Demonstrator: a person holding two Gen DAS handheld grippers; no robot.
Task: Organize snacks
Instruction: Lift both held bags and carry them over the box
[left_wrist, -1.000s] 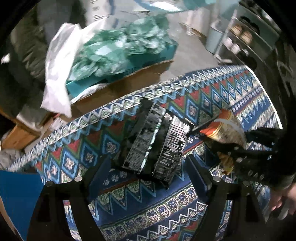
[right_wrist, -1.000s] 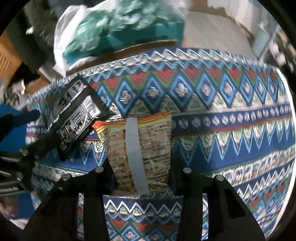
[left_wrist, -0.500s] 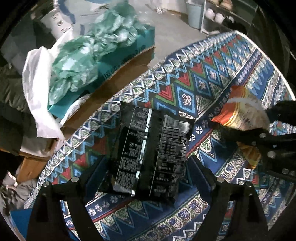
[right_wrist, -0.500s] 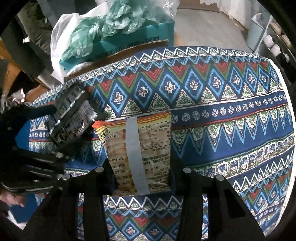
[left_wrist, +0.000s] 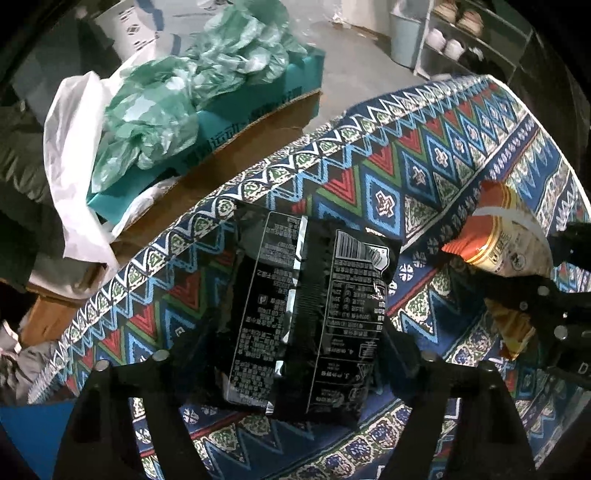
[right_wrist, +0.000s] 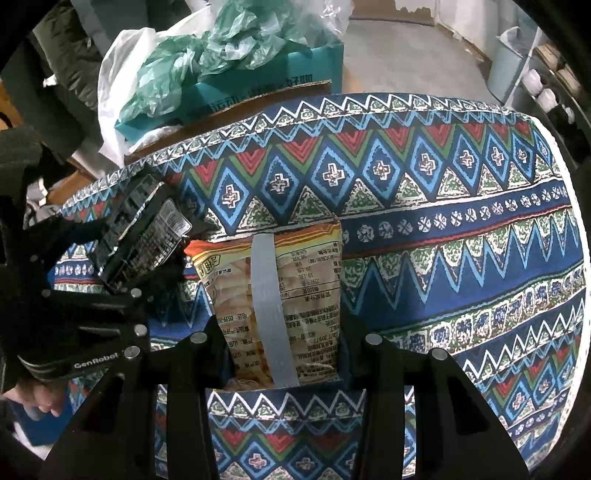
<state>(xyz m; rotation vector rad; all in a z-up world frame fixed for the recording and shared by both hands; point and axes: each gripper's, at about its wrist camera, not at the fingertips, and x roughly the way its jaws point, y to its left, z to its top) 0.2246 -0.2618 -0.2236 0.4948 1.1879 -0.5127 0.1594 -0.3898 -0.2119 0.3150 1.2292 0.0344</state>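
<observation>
Left gripper (left_wrist: 295, 354) pitched steeply down over black snack packet (left_wrist: 314, 314), lying flat near far left edge of patterned surface (left_wrist: 424, 177); jaws just closing, flanking packet, contact not confirmed. Advisable to seat pads on both long edges before squeezing, avoiding crushed contents. Right gripper (right_wrist: 280, 343) likewise steeply down, jaws narrow and clamped on orange snack packet (right_wrist: 277, 288), mid-surface, just beside black one

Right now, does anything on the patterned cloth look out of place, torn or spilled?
Nothing stands out. The black snack bag and the orange snack bag both lie back side up on the patterned cloth, sealed, with nothing spilled. The black one sits askew to the orange one, its corner close by.
</observation>
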